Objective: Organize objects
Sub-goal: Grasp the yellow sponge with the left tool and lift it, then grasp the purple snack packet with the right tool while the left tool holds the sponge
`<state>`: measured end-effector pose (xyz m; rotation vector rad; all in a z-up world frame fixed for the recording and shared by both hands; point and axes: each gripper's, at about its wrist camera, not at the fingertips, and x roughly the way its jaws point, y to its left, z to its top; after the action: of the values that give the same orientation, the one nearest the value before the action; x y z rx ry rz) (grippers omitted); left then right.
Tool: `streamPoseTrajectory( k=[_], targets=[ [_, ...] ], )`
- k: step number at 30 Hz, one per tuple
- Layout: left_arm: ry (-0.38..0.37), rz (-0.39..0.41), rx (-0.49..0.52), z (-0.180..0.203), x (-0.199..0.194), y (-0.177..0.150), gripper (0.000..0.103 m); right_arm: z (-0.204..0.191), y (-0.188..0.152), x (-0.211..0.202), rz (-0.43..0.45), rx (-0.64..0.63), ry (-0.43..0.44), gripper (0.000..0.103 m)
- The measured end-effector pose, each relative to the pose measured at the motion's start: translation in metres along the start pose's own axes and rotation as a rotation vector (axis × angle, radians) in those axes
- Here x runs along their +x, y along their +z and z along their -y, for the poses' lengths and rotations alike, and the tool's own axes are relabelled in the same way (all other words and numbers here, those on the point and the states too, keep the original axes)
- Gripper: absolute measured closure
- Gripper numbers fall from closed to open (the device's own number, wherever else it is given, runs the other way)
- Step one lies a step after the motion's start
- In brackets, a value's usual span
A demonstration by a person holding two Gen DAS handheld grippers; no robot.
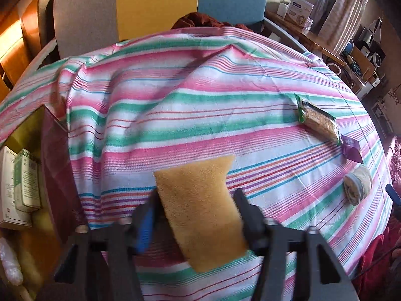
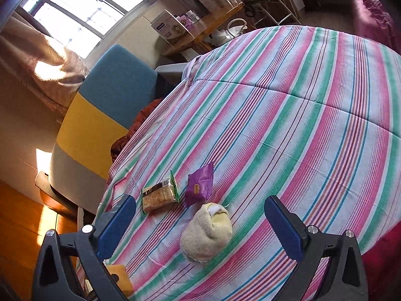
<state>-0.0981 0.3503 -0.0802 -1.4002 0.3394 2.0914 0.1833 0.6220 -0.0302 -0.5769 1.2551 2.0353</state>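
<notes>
Left gripper (image 1: 198, 200) pinching a yellow sponge (image 1: 200, 210), one black finger (image 1: 246, 208) against each long side, sponge tilted and hanging just above the striped cloth (image 1: 200, 115). Sponge's far end sticking out past the fingertips, near end reaching back toward the gripper body. Slight motion blur over sponge and left finger. To the left, at the cloth's edge, an open dark-red box (image 1: 54, 165) with white and green cartons (image 1: 20, 188) lying inside; whether the sponge is over the box or beside it cannot be told, though it appears over the cloth. Far right on the cloth: green-edged cracker packet (image 1: 319, 121), purple packet (image 1: 352, 149) just beside it, rolled cream sock (image 1: 357, 184) nearer. Right gripper (image 2: 200, 213) spread wide, blue pads (image 2: 284, 228) well apart, nothing between them but the sock (image 2: 206, 233) lying on the cloth (image 2: 288, 125), untouched by either pad. Cracker packet (image 2: 160, 194) and purple packet (image 2: 199, 185) just beyond the sock, side by side, close but apart. Corner of the sponge (image 2: 120, 282) visible low left in the right wrist view. Blue, yellow and grey chair back (image 2: 100, 115) behind the table; window (image 2: 82, 7) bright above.
</notes>
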Motion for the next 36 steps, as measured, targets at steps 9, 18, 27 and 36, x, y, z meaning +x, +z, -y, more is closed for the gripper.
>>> streamPoseTrajectory(
  k=[9, 18, 27, 36],
  targets=[
    [-0.119, 0.073, 0.115, 0.019, -0.036, -0.043, 0.057, -0.004, -0.003, 0.010, -0.031, -0.029, -0.016, 0.000],
    [-0.169, 0.056, 0.235, 0.042, -0.041, -0.099, 0.057, -0.012, -0.009, 0.019, -0.072, -0.094, -0.048, 0.000],
    [-0.197, 0.051, 0.227, 0.039, -0.040, -0.098, 0.058, -0.067, -0.021, 0.033, -0.137, -0.496, -0.182, 0.000],
    [-0.212, 0.048, 0.216, 0.039, -0.038, -0.096, 0.058, -0.094, -0.008, 0.095, -0.345, -1.005, -0.394, 0.010]
  ],
)
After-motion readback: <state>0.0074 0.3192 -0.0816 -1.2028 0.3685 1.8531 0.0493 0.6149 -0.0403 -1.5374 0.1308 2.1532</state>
